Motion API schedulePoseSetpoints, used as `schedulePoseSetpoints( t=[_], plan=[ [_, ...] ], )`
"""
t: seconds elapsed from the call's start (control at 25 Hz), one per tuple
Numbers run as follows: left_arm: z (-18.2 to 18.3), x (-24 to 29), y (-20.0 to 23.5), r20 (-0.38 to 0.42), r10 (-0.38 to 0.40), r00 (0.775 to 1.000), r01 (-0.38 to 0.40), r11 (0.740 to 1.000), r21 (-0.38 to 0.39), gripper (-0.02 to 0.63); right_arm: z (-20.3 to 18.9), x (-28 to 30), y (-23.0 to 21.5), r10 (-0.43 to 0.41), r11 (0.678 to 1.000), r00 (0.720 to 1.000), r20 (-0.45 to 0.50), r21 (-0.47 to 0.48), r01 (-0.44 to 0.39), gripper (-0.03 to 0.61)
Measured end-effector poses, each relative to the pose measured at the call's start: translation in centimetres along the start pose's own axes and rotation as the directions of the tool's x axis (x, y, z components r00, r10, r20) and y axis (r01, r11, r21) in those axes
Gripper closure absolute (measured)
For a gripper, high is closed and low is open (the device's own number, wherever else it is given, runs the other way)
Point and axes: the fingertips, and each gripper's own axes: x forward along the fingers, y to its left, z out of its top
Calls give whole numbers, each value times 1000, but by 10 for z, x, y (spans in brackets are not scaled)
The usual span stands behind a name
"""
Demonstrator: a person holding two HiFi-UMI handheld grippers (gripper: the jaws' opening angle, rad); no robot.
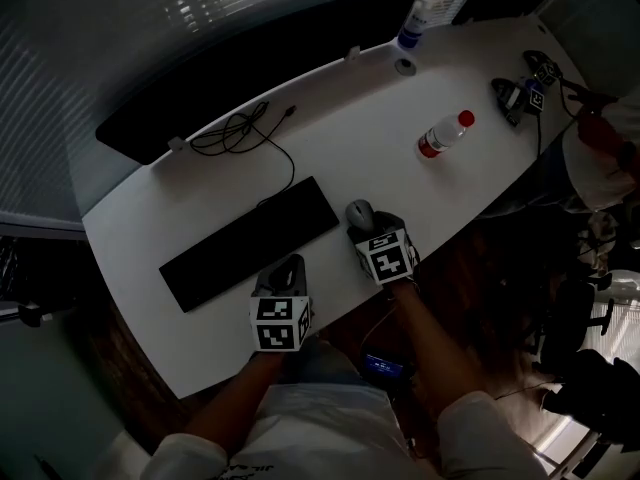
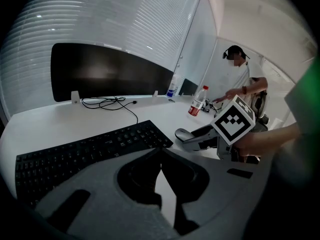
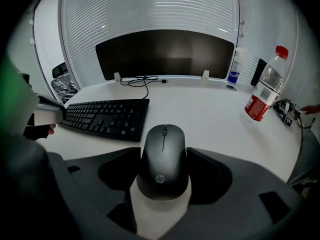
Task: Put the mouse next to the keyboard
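Tabletop [image 1: 400,158]: white, smooth and curved, with a bare stretch running from the mouse to the bottle.
Keyboard [image 1: 250,243]: black, flat and slanted, close to the near edge.
Left tool [image 2: 160,153]: grey tips clenched together on nothing, by the keyboard's near side.
Right tool [image 1: 366,224]: grasped the mouse by its flanks.
Bottle [image 1: 444,134]: clear plastic with a red cap, lying well apart.
Mouse [image 3: 164,159]: dark, rounded and matte, just beside the keyboard's right end; its underside was hidden.
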Motion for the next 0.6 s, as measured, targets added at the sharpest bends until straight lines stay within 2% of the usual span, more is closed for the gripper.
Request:
schedulePoseSetpoints(
  t=[0.6],
  plan=[
    [-4,11,-3,-14,3,1000,-3,1000,-14,608,-8,26,-20,64,997,998,-21,-51,-65,287]
  ],
)
